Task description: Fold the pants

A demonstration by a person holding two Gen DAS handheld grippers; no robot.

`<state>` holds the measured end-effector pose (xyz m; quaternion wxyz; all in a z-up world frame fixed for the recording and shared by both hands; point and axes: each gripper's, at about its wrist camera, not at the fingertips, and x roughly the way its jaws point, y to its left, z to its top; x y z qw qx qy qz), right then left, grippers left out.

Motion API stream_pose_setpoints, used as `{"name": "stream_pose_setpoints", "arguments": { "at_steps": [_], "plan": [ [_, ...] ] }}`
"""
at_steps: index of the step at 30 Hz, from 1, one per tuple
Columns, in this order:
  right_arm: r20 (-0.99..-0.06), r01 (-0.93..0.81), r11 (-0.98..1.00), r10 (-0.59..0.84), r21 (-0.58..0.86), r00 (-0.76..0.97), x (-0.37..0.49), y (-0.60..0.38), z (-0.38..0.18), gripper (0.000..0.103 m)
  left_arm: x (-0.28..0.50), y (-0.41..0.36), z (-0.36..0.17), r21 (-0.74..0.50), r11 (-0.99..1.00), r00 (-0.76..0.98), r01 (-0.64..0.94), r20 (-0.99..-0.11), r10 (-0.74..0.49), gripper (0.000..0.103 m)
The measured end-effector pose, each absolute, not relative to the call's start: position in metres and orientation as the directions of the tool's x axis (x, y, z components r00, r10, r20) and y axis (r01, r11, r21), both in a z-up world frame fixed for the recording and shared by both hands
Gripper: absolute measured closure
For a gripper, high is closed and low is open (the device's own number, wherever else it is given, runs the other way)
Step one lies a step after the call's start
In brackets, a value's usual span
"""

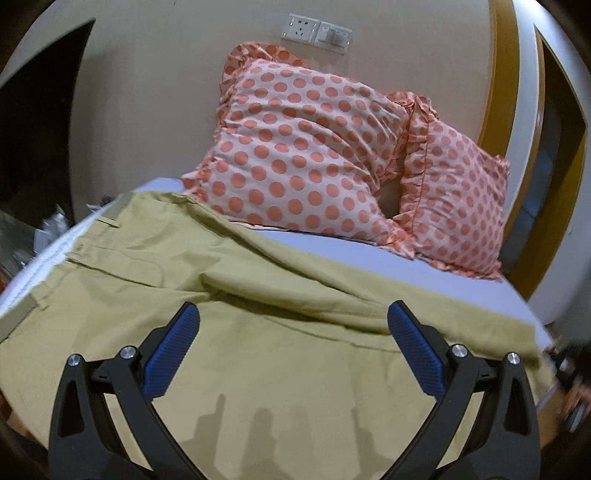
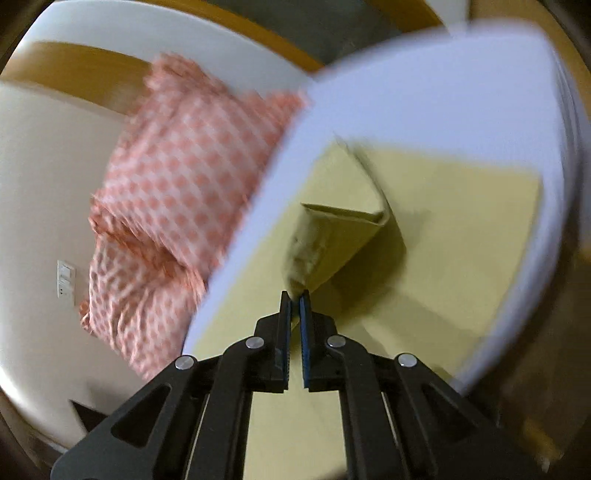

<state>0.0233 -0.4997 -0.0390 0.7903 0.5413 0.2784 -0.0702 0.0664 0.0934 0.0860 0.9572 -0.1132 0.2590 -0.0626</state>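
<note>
Khaki pants (image 1: 229, 295) lie spread on a bed with a pale sheet (image 1: 443, 273), waistband at the left. My left gripper (image 1: 293, 314) is open and empty, hovering just above the pants' middle. My right gripper (image 2: 294, 295) is shut on a pinched leg end of the pants (image 2: 325, 243) and holds it lifted above the rest of the fabric (image 2: 461, 206). The right wrist view is motion-blurred.
Two polka-dot pillows (image 1: 303, 147) (image 1: 465, 199) lean on the wall at the bed's head, also in the right wrist view (image 2: 177, 192). Wall sockets (image 1: 316, 31) sit above. A wooden frame (image 1: 498, 74) stands at the right. The bed edge (image 2: 546, 206) is near the pants.
</note>
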Motion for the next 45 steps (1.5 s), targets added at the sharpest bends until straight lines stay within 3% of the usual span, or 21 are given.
{"name": "stream_pose_setpoints", "arguments": {
  "at_steps": [1,2,4,7,9,10,11,12,16,20,25,26,28,29,30,34,38,41,45],
  "plan": [
    [-0.541,0.44,0.386,0.21,0.811,0.814,0.023,-0.5,-0.046,0.088,0.071,0.094,0.087,-0.256,0.964,0.852,0.07,-0.487,-0.191,0.002],
    [-0.55,0.446,0.388,0.217,0.807,0.806,0.018,-0.498,-0.046,0.067,0.075,0.095,0.089,-0.26,0.962,0.845,0.08,-0.495,-0.204,0.002],
    [-0.529,0.423,0.387,0.226,0.819,0.818,0.015,-0.495,-0.044,0.046,0.081,0.097,0.092,-0.261,0.961,0.836,0.087,-0.505,-0.213,0.002],
    [-0.559,0.44,0.432,0.197,0.787,0.805,0.019,-0.49,-0.036,0.044,0.085,0.103,0.094,-0.288,0.951,0.827,0.11,-0.505,-0.248,0.002],
    [-0.559,0.435,0.455,0.184,0.777,0.808,0.028,-0.488,-0.033,0.047,0.094,0.107,0.095,-0.317,0.939,0.814,0.132,-0.505,-0.286,0.002],
    [-0.557,0.433,0.463,0.172,0.774,0.813,0.031,-0.489,-0.034,0.064,0.099,0.109,0.095,-0.324,0.936,0.808,0.135,-0.511,-0.294,0.002],
    [-0.549,0.424,0.47,0.165,0.774,0.819,0.035,-0.49,-0.034,0.094,0.108,0.11,0.095,-0.331,0.934,0.799,0.136,-0.521,-0.301,0.002],
    [-0.527,0.399,0.473,0.173,0.785,0.832,0.04,-0.493,-0.037,0.101,0.122,0.113,0.094,-0.342,0.931,0.785,0.125,-0.54,-0.303,0.002],
    [-0.327,0.239,0.39,0.177,0.889,0.928,0.027,-0.508,-0.033,0.101,0.169,0.129,0.085,-0.406,0.913,0.735,0.047,-0.604,-0.307,0.003],
    [-0.271,0.189,0.384,0.174,0.904,0.947,0.021,-0.514,-0.03,0.101,0.218,0.141,0.067,-0.483,0.875,0.672,-0.038,-0.66,-0.336,0.01],
    [-0.262,0.18,0.378,0.177,0.908,0.949,0.019,-0.514,-0.03,0.101,0.267,0.135,0.05,-0.445,0.89,0.624,-0.105,-0.726,-0.289,0.021],
    [-0.262,0.181,0.377,0.178,0.909,0.948,0.018,-0.515,-0.03,0.101,0.278,0.134,0.047,-0.443,0.89,0.614,-0.111,-0.734,-0.289,0.027],
    [-0.264,0.183,0.376,0.177,0.908,0.948,0.019,-0.514,-0.03,0.101,0.296,0.132,0.04,-0.426,0.896,0.59,-0.128,-0.758,-0.276,0.052],
    [-0.261,0.181,0.372,0.177,0.91,0.949,0.019,-0.514,-0.029,0.101,0.305,0.133,0.035,-0.411,0.9,0.573,-0.144,-0.776,-0.262,0.084],
    [-0.254,0.173,0.372,0.181,0.912,0.95,0.02,-0.514,-0.028,0.101,0.309,0.134,0.032,-0.412,0.898,0.565,-0.154,-0.782,-0.262,0.096],
    [-0.205,0.13,0.38,0.165,0.916,0.965,0.011,-0.517,-0.011,0.101,0.267,0.144,0.055,-0.465,0.874,0.65,-0.138,-0.708,-0.274,0.099],
    [-0.177,0.12,0.42,0.098,0.9,0.979,-0.017,-0.527,0.011,0.101,0.151,0.146,0.1,-0.46,0.887,0.767,-0.041,-0.583,-0.267,0.097],
    [-0.234,0.182,0.443,0.065,0.878,0.97,-0.032,-0.53,0.007,0.101,0.059,0.142,0.097,-0.434,0.9,0.801,-0.046,-0.554,-0.226,0.096],
    [-0.359,0.303,0.412,0.064,0.859,0.931,-0.034,-0.53,-0.026,0.101,-0.008,0.137,0.056,-0.422,0.898,0.787,-0.125,-0.593,-0.169,0.096]
  ]
}}
